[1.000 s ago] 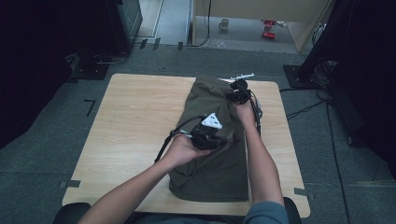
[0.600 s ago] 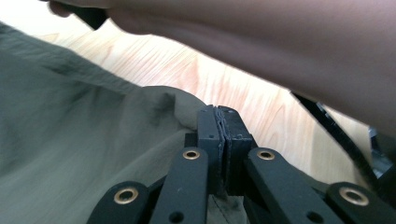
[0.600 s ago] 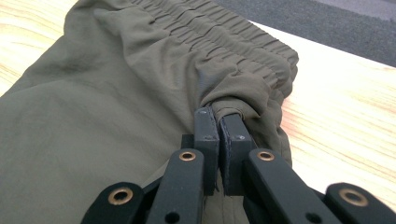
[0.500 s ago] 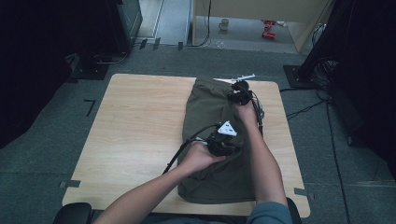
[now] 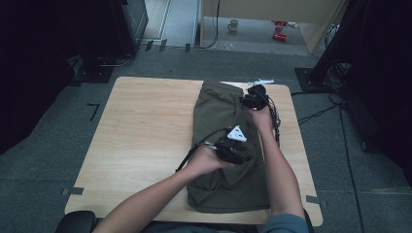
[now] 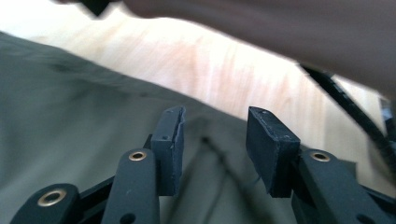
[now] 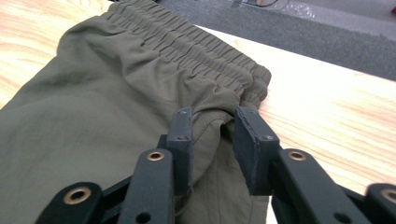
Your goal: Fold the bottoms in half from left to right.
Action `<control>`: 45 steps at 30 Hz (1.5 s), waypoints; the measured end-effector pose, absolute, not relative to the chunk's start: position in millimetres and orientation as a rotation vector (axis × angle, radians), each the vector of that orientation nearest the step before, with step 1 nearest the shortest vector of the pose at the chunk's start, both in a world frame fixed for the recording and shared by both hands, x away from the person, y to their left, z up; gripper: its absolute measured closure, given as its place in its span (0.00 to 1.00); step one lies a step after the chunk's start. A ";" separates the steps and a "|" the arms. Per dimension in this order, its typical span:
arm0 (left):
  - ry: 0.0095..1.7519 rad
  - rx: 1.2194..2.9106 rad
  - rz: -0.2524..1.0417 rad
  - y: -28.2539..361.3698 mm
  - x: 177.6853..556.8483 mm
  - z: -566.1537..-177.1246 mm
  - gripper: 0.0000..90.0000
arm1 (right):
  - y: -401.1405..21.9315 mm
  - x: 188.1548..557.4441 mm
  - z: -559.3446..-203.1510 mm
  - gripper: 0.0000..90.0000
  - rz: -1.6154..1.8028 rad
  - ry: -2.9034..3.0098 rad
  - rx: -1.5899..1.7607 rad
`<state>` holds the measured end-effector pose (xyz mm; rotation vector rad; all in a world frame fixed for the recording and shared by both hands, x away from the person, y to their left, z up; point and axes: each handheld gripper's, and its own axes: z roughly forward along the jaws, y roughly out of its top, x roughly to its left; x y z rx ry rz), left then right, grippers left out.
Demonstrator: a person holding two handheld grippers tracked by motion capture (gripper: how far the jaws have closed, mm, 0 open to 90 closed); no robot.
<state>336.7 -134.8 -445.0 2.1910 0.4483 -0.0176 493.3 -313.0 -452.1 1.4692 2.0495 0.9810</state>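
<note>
I have just let go with both hands; the left gripper (image 5: 241, 154) has been opening its jaws in the last moment, and in the left gripper view the pads stand apart with only flat cloth under the gap, nothing pinched; the right gripper (image 5: 248, 99) has been opening too, and in the right gripper view its jaws straddle a raised fold of the shorts (image 5: 226, 145) just below the waistband (image 7: 201, 44), the pads apart and not pressing on it, so I count that one released as well.

Against the earlier high views the shorts lie a little straighter; they now run as one long olive strip from the near edge to the far edge on the right half of the table (image 5: 141, 131), waistband at the far end, leg hems near me; my left hand has slid right and down onto the middle of the cloth, while the right has kept its place at the far right corner of the waistband.

I read this as the end of a fold or a smoothing pull; the cloth is set down and stays where it lies; what is left, I judge, is a fresh grip for folding the strip across its length.
</note>
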 end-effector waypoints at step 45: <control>0.729 2.228 0.165 -16.2 417.6 -509.2 0.64 | -313.7 414.2 -518.8 0.61 1.017 2.148 1.373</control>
